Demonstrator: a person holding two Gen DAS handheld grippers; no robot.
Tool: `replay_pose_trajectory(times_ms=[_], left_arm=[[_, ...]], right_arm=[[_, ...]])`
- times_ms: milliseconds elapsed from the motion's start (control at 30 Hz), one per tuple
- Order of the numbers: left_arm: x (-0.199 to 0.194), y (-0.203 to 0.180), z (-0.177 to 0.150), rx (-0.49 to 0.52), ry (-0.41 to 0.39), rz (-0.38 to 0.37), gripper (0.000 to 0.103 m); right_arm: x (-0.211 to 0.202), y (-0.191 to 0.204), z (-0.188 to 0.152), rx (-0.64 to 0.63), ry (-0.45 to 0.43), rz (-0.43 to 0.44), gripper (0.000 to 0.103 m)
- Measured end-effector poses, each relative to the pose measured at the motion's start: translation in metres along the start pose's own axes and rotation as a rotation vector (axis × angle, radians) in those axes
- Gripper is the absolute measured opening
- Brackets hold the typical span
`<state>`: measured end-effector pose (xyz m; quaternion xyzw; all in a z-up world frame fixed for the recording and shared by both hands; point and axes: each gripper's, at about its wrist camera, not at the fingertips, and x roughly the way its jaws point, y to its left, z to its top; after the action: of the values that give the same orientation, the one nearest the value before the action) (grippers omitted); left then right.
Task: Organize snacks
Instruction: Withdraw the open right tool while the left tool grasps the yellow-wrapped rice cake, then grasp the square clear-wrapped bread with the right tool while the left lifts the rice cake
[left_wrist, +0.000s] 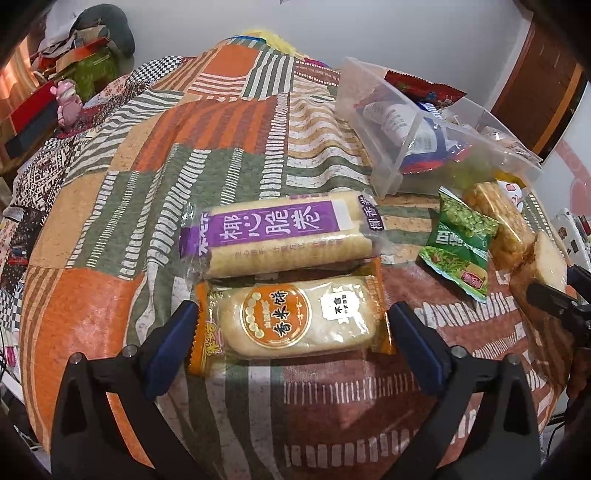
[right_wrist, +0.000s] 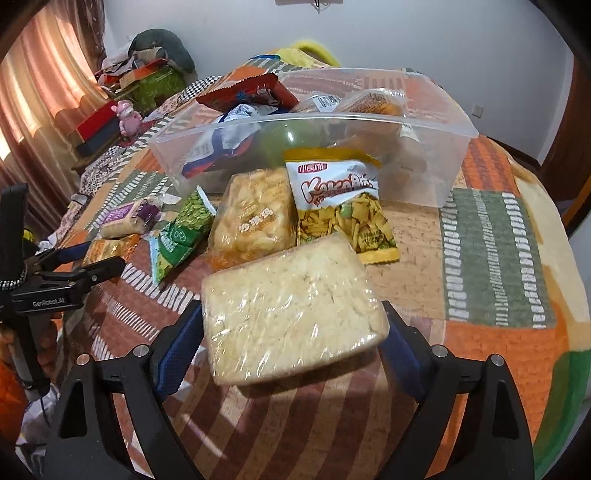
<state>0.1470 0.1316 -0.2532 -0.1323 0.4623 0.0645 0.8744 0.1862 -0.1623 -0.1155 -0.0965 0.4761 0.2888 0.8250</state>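
From the left wrist, the left gripper (left_wrist: 291, 317) has its fingers spread wide to either side of the rice cracker (left_wrist: 295, 321), an orange-ended packet lying flat on the patchwork cloth (left_wrist: 229, 122). The blue pads sit just off the packet's two crimped ends; I cannot tell whether they touch yet, but nothing is pinched. Just behind it lies the purple roll (left_wrist: 280, 232), near enough to get nudged. Further right are the green pack (left_wrist: 461, 240) and a golden cake (left_wrist: 498, 225), and behind them the clear bin (left_wrist: 384, 177), already holding several packets. The right gripper shows as a dark edge at far right.

From the right wrist, the right gripper (right_wrist: 291, 336) flanks the pale brick (right_wrist: 291, 310), a clear-wrapped block of something crumbly. Its fingers stand apart too, one at each side of the block, close but not visibly squeezing (the wrap looks undented). Beyond it lie the golden cake, the Kaka bag (right_wrist: 340, 206) and the bin, whose front wall stands just behind that bag. The left gripper is visible at far left, over its cracker.

My guess: both hands are at the grasp stage, each lined up on a snack. Next, each must close gently, lift clear of the neighbours, and carry over the bin's wall.
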Motion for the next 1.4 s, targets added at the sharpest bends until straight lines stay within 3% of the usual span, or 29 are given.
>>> replay_pose_trajectory(times_ms=[167, 267, 600, 900, 1167, 1400], left_arm=[[-0.002, -0.003, -0.002, 0.004, 0.006, -0.026, 0.083], [-0.007, -0.001, -0.004, 0.0, 0.01, -0.043, 0.078], [-0.042, -0.02, -0.003, 0.047, -0.051, -0.059, 0.077], [-0.077, -0.059, 0.038, 0.109, -0.171, -0.114, 0.077], [-0.079, -0.095, 0.081, 0.156, -0.233, -0.158, 0.077], [-0.05, -0.117, 0.117, 0.18, -0.204, -0.171, 0.077]], right_arm=[[-0.003, -0.002, -0.002, 0.003, -0.031, 0.001, 0.086], [-0.008, -0.006, -0.005, 0.013, -0.043, 0.007, 0.084], [-0.034, -0.015, -0.006, 0.042, -0.101, 0.007, 0.083], [-0.062, -0.026, 0.015, 0.063, -0.208, -0.008, 0.083], [-0.067, -0.034, 0.048, 0.078, -0.281, -0.033, 0.083], [-0.053, -0.044, 0.084, 0.102, -0.299, -0.034, 0.083]])
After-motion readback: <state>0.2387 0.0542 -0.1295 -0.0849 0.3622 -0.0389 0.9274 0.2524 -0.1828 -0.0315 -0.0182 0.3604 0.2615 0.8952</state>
